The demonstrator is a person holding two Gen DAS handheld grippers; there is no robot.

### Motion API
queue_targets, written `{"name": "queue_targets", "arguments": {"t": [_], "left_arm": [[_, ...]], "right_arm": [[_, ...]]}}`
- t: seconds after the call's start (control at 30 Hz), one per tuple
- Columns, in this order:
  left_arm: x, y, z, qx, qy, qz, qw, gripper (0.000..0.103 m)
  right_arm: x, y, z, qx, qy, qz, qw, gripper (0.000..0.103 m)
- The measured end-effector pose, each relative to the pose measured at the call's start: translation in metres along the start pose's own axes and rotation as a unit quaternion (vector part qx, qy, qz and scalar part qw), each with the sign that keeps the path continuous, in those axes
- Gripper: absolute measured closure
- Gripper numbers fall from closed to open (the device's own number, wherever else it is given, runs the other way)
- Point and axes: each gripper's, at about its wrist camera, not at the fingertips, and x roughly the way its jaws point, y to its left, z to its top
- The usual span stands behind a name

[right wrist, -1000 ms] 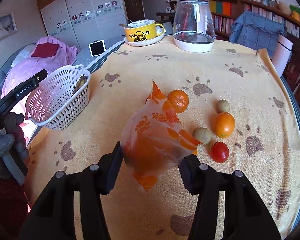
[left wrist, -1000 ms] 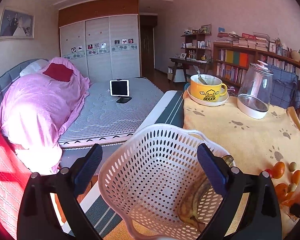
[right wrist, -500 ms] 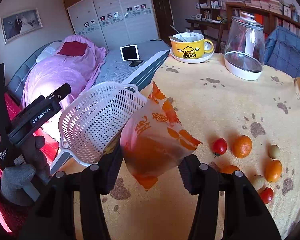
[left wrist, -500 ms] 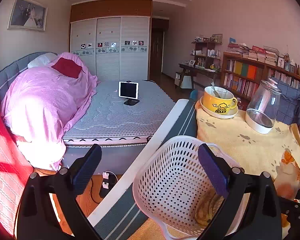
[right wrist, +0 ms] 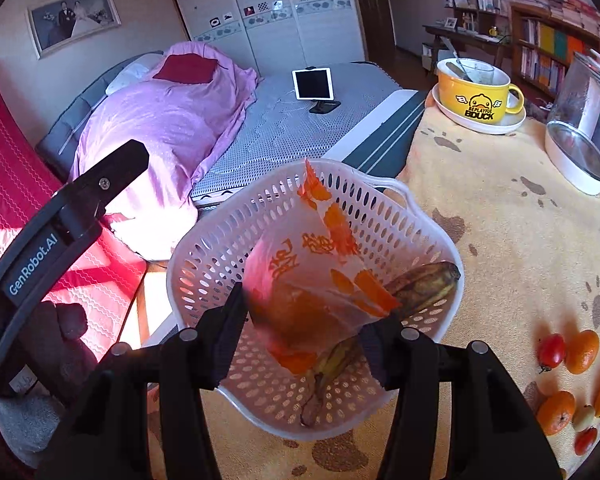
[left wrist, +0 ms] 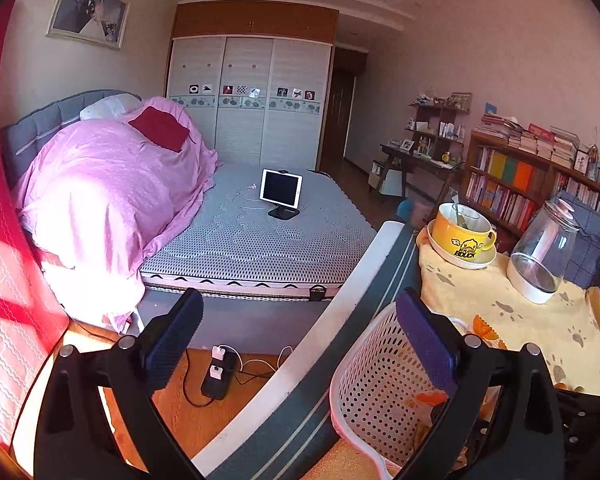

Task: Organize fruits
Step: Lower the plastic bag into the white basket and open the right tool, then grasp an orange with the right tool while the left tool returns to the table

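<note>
Risk first: right gripper (right wrist: 304, 330) holds a wrapped orange fruit in a printed plastic bag (right wrist: 316, 276) over the white perforated basket (right wrist: 204, 240), jaws closed on the bag's lower part. Bag is thin and loose, top corner sticking up free; grip is on film as much as on fruit, so it may slip or swing on release. Whether the bag touches the basket floor I cannot tell.

Basket sits at the table's edge, partly past the yellow paw-print cloth (right wrist: 500, 216) toward the bed side. A brown-spotted banana (right wrist: 424, 284) already lies inside, under the bag. A hard drop could bruise it or tip the light basket off the edge.

Left gripper (left wrist: 296, 344) has jaws wide apart, gripping nothing. It is aimed past the basket (left wrist: 372, 372) at the bed (left wrist: 252, 240) and floor, so the basket is not being steadied. A nudge from the right tool could push it over.

Loose fruits remain on the cloth at right: small oranges (right wrist: 582, 350), red tomatoes (right wrist: 551, 352), pale round ones. These roll easily if the cloth gets dragged. Glass jar (right wrist: 588, 120) and yellow mug (right wrist: 476, 92) stand well apart, low risk.
</note>
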Motion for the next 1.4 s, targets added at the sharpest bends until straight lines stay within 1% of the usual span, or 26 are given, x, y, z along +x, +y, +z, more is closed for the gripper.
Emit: {"name": "queue_targets", "arguments": {"t": [0.03, 0.07, 0.1, 0.13, 0.3, 0.43, 0.77, 1.13, 1.4], "left_arm": [[0.000, 0.002, 0.001, -0.003, 0.000, 0.000, 1.0000, 0.005], [0.000, 0.003, 0.002, -0.006, -0.001, 0.001, 1.0000, 0.005], [-0.001, 0.004, 0.002, -0.008, -0.001, 0.001, 1.0000, 0.005], [-0.001, 0.004, 0.003, -0.010, -0.001, 0.001, 0.9999, 0.005], [0.000, 0.005, 0.003, -0.014, 0.001, 0.000, 0.9999, 0.005], [-0.001, 0.000, 0.001, -0.009, 0.002, -0.005, 0.9999, 0.005], [-0.006, -0.012, -0.001, 0.005, 0.001, -0.025, 0.9997, 0.004], [-0.013, -0.033, -0.006, 0.030, 0.002, -0.049, 0.9984, 0.004], [-0.023, -0.055, -0.012, 0.054, 0.000, -0.073, 0.9959, 0.003]], "right_arm": [[0.002, 0.003, 0.001, -0.001, 0.000, 0.005, 1.000, 0.049], [0.004, 0.006, 0.002, -0.003, -0.004, 0.009, 1.000, 0.046], [0.003, 0.008, 0.003, -0.005, -0.010, 0.009, 1.000, 0.035], [0.001, 0.010, 0.004, -0.005, -0.019, 0.007, 1.000, 0.031], [-0.007, 0.010, 0.003, -0.011, -0.032, -0.006, 0.999, 0.031], [-0.013, 0.003, 0.000, 0.003, -0.034, -0.009, 0.999, 0.031], [-0.026, -0.007, -0.019, 0.017, -0.042, -0.029, 0.999, 0.031], [-0.052, -0.040, -0.041, 0.061, -0.056, -0.055, 0.995, 0.031], [-0.074, -0.063, -0.058, 0.075, -0.069, -0.087, 0.991, 0.031]]}}
